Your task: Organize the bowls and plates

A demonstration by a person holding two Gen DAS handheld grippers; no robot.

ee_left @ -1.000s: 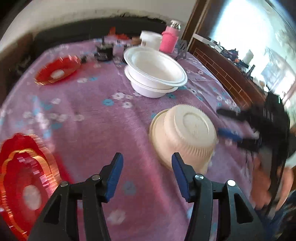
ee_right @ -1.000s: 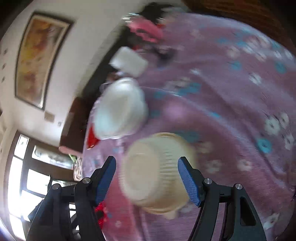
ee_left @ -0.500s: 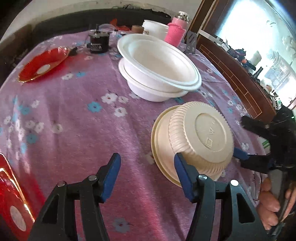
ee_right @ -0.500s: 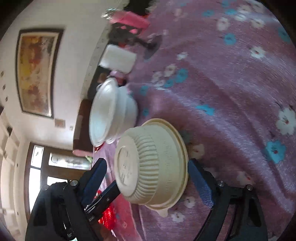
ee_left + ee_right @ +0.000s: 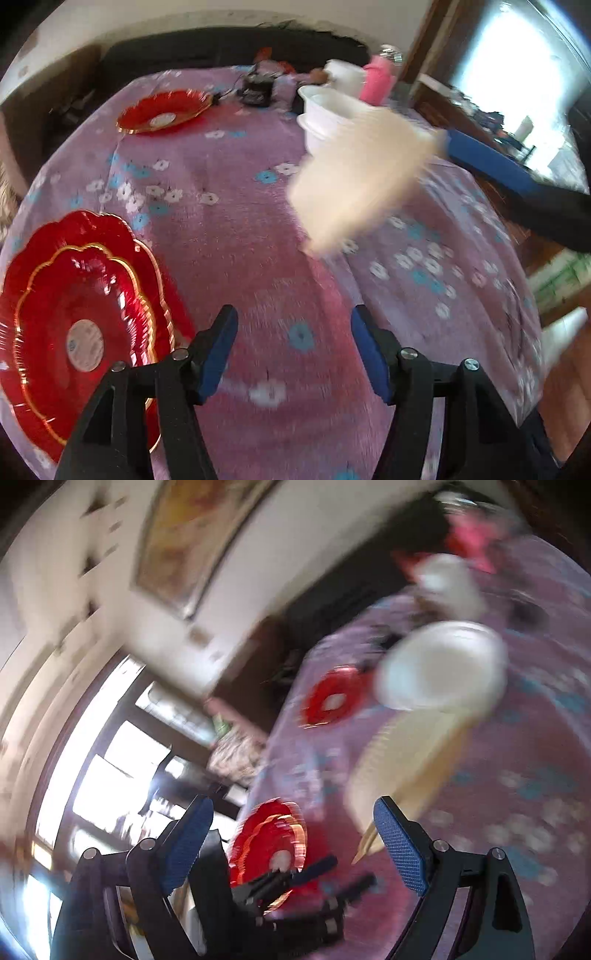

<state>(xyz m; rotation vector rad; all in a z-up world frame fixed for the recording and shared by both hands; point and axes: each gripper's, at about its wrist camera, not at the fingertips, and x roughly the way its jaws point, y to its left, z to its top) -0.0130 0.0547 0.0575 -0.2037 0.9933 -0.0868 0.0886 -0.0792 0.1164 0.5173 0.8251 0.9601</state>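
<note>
Cream bowl (image 5: 354,177) tilted, seemingly airborne, blurred.

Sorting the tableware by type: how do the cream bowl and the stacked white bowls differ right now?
The cream bowl is ribbed and tipped on edge, blurred with motion; the white bowls are smooth and sit upright, nested, on the purple cloth. The cream bowl is single; the white ones are a pair. Both are round, pale and look disposable.
</note>
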